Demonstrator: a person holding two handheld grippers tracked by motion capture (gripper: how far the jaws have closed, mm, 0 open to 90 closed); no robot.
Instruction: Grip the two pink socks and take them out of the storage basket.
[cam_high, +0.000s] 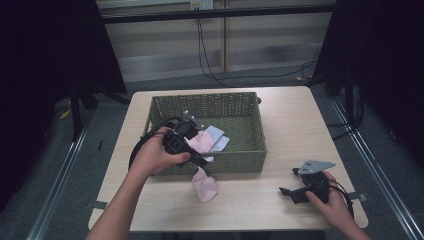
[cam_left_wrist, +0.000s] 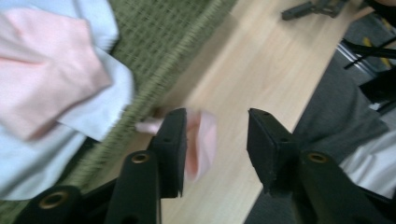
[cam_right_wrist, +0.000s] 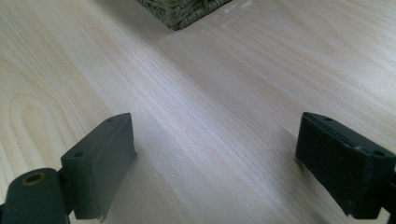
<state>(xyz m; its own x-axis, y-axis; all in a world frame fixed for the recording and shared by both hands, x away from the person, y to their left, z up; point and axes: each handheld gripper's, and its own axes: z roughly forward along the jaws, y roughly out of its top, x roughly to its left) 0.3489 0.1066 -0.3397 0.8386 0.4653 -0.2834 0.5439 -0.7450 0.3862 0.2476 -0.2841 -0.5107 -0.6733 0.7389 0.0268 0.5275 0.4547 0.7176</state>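
Observation:
A green woven basket (cam_high: 205, 98) stands mid-table with a folded pink cloth (cam_left_wrist: 46, 70) and a light blue cloth (cam_left_wrist: 28, 158) inside. Another small pink cloth (cam_high: 205, 186) hangs over the basket's front wall onto the table. My left gripper (cam_high: 201, 161) hovers at that front wall, just above the cloth. In the left gripper view its jaws (cam_left_wrist: 217, 121) stand apart, and the pink cloth (cam_left_wrist: 205, 140) lies loose below, beside the left pad, not pinched. My right gripper (cam_high: 285, 191) rests low at the table's front right, open (cam_right_wrist: 215, 135) over bare wood.
The light wooden table (cam_high: 290, 130) has bare surface right of the basket and along its front edge. A basket corner (cam_right_wrist: 182, 11) lies ahead of the right gripper. Black stands and cables ring the table on the grey floor.

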